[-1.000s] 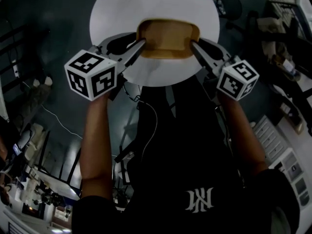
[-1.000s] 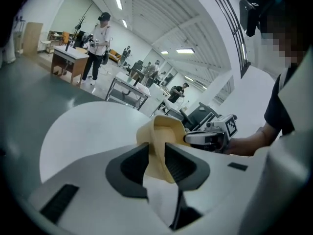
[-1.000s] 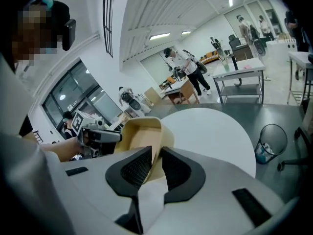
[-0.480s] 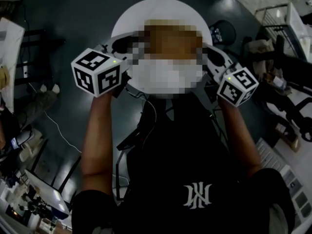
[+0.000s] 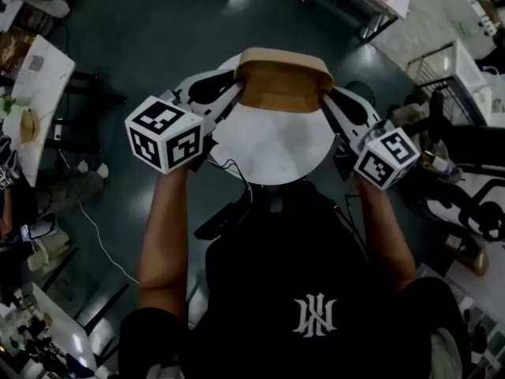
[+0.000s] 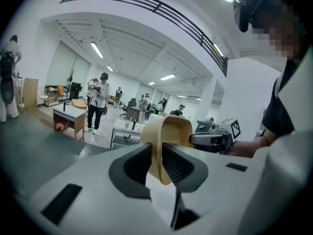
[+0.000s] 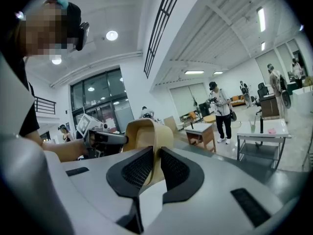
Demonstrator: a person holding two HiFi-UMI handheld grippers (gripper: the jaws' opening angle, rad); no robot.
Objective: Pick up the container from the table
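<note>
A dark floor is seen in the head view, with a round white table standing on it below the person's arms. A tan container is held up between the two grippers, over the table's far edge. The left gripper is set on the container's left end and the right gripper on its right end. Each marker cube sits nearer the person than the jaws. Cluttered desks are seen around the edges of the floor.

In the left gripper view, a large bright hall with ceiling lights is seen beyond the jaws. The container's end wall is clamped between the two dark pads, one inside the wall and one outside. These jaws have just been closing, and the wall is pressed between them. The container is seen against the hall, with no surface under it. The right gripper is seen past the container, fixed to its far end. A standing person and a wooden desk lie far beyond the jaws, to their left.

In the right gripper view, the same hall is shown, with glass doors beyond the jaws. The container's other end wall is pinched between these pads, which have also just been closing. The left gripper is seen beyond the container. Another standing person is seen far off to the right.
</note>
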